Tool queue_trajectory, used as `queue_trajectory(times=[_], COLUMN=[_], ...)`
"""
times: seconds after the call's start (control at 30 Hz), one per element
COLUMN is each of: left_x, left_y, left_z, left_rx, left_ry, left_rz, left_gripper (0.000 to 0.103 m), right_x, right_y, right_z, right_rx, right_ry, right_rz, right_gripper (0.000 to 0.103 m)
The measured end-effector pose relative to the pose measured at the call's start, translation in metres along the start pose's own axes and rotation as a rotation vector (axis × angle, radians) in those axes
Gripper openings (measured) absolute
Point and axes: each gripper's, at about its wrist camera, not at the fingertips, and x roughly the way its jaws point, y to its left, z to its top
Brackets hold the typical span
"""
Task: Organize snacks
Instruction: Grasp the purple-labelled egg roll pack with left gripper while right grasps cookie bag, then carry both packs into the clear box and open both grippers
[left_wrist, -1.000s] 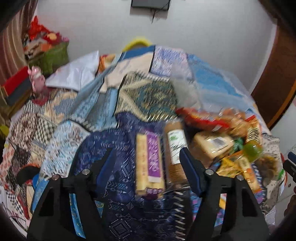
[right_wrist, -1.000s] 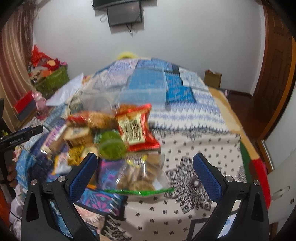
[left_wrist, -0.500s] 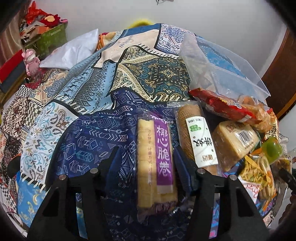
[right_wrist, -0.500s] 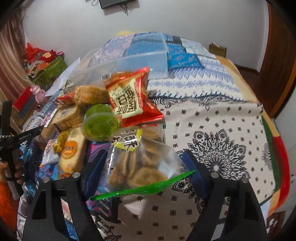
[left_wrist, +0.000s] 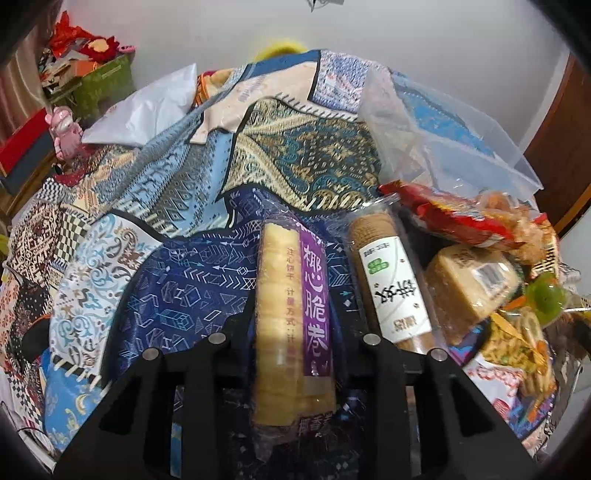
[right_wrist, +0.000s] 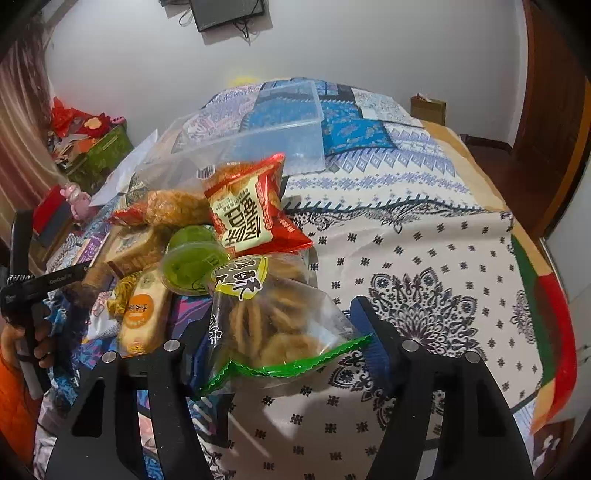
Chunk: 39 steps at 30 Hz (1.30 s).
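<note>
On the quilted bed (right_wrist: 424, 236), the left gripper (left_wrist: 295, 332) has its jaws closed on the purple-labelled wafer roll pack (left_wrist: 293, 325) while the right gripper (right_wrist: 280, 332) straddles, jaws wide, the cookie bag (right_wrist: 273, 325) (slippery film, so either may slide free or crush short of the clear bin (right_wrist: 266, 136)).

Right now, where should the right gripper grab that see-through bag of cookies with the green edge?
Probably around the bag of cookies at its full middle, coming from its green sealed end. The right gripper already straddles it there with jaws open, and the thin seal looks too floppy.
</note>
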Motion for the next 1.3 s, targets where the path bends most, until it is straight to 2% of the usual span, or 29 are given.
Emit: queue_trajectory(times=[0.13, 0.17, 0.2, 0.6, 0.87, 1.13, 1.3], left_x=[-0.023, -0.029, -0.034, -0.083, -0.073, -0.039, -0.009], left_y=[-0.002, -0.003, -0.005, -0.042, -0.071, -0.097, -0.112], left_z=[0.005, 0.007, 0.010, 0.058, 0.099, 0.138, 0.154], left_rx=[0.003, 0.004, 0.007, 0.063, 0.103, 0.123, 0.129], left_ry=[-0.052, -0.066, -0.079, -0.250, -0.278, -0.251, -0.209], left_rz=[-0.014, -0.022, -0.027, -0.124, -0.169, -0.195, -0.208], left_gripper=[0.033, 0.033, 0.033, 0.033, 0.033, 0.033, 0.033], right_x=[-0.011, -0.015, -0.018, -0.038, -0.023, 0.010, 0.037], right_y=[-0.001, -0.001, -0.001, 0.012, 0.022, 0.027, 0.027], right_z=[0.005, 0.008, 0.010, 0.060, 0.105, 0.145, 0.164], right_rx=[0.001, 0.000, 0.000, -0.039, -0.074, -0.099, -0.092], right_ry=[-0.029, -0.042, -0.048, -0.208, -0.284, -0.294, -0.263], right_rz=[0.005, 0.012, 0.010, 0.024, 0.042, 0.052, 0.065], right_gripper=[0.058, 0.051, 0.050, 0.044, 0.043, 0.043, 0.043])
